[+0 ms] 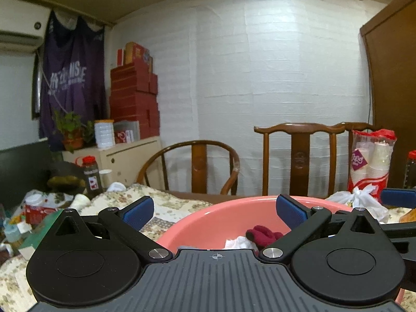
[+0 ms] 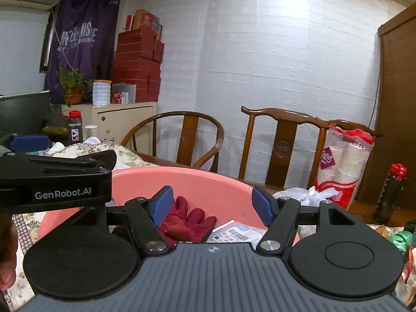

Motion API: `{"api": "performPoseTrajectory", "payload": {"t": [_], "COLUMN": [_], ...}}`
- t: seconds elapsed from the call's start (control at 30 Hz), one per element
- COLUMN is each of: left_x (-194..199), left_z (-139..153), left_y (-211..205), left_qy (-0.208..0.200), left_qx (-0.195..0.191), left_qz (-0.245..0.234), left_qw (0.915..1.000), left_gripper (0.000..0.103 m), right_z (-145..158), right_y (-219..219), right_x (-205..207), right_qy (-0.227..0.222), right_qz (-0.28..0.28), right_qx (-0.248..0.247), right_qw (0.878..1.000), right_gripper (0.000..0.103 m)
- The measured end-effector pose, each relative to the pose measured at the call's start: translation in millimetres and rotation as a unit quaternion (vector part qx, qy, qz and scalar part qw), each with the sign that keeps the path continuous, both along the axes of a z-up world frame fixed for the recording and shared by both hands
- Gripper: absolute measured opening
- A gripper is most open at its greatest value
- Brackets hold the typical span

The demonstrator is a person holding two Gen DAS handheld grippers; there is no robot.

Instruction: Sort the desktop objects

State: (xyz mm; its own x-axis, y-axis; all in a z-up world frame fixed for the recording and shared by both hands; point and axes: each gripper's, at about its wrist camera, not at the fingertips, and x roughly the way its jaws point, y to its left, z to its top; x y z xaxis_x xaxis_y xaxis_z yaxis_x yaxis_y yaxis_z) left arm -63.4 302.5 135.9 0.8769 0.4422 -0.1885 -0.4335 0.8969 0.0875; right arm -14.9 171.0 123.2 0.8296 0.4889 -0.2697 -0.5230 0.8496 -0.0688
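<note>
Both grippers, left gripper (image 1: 215,212) & right gripper (image 2: 212,204), gaped empty; red glove (image 2: 188,221) lay in pink basin (image 2: 208,182) just below right's pads, fingers pointing right, so right nearer

soft, even indoor light with a warm cast; the white wall (image 1: 273,65) glows brightest, edges bow in fisheye distortion, the red boxes (image 1: 134,91) slightly blurred.

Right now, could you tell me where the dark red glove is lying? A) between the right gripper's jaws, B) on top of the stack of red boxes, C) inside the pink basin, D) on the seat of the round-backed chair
C: the dark red glove lies inside the pink basin, beside some white printed packets, with the right gripper open above it and not touching it.
</note>
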Motion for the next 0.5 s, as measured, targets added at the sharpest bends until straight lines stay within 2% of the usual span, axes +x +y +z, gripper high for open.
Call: {"api": "performPoseTrajectory", "payload": {"t": [0.17,0.3,0.5], "left_x": [4.9,5.5,-1.6], "left_z": [1.3,0.4,-6.1], "left_y": [1.3,-1.4,1.2], "left_qy": [0.016,0.02,0.028], "left_qx": [-0.025,-0.018,-0.031], "left_qz": [0.009,0.038,0.031], "left_qw": [0.9995,0.9989,0.9986], "left_gripper": [0.103,0.103,0.103], "right_z": [0.4,0.3,-3.2], "right_y": [-4.4,-5.8,-10.3], "right_x": [-2.2,-2.9,-7.5], "right_qy": [0.001,0.0,0.008], "right_qz": [-0.002,-0.003,-0.005], "right_qx": [0.004,0.004,0.013], "right_qw": [1.0,1.0,1.0], "right_gripper": [0.072,0.072,0.073]}}
